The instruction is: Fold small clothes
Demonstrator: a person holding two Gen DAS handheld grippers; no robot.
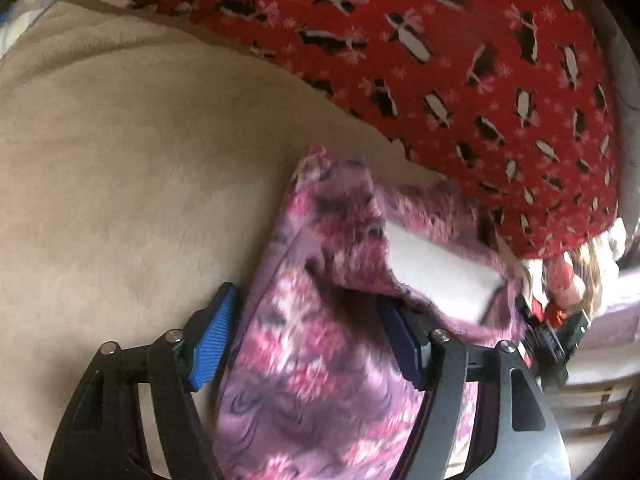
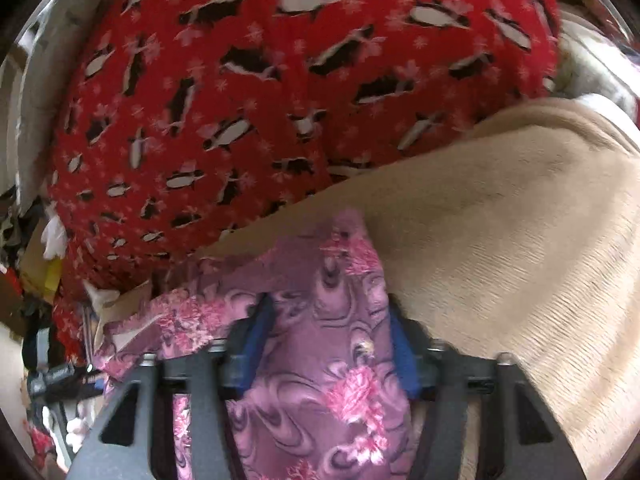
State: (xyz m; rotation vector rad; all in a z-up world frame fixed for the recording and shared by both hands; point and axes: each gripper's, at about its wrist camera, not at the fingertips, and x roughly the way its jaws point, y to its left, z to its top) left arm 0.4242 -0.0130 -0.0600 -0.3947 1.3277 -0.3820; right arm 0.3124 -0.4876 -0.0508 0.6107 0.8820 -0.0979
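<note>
Left wrist view puts the pink-and-purple garment (image 1: 320,320) between the pads of your left hand-held gripper (image 1: 304,344), and those pads stand apart: the left one is clear of the cloth with beige showing beside it, and the right one only sits against the fabric's edge. So that side has no pinch on the piece. Your right hand-held gripper (image 2: 324,344), seen from its own camera, has its pads drawn in against both sides of the same garment (image 2: 320,360), so it looks clamped on it, though blur keeps that from being certain.

The garment lies on the beige blanket (image 1: 120,180), just beside the red penguin-print fabric (image 1: 460,60) heaped behind it. A flap is turned up, showing a white lining (image 1: 436,272), and the outline is rumpled rather than squared.

Judging by that, you are early to midway on this piece: it is picked out and partly doubled over, but no flat, finished fold shows. Left to do, as I read it: take hold with the left side, bring the edges together, lay it flat. Whether other small clothes wait is not clear; the clutter at the edges is too blurred to sort.
</note>
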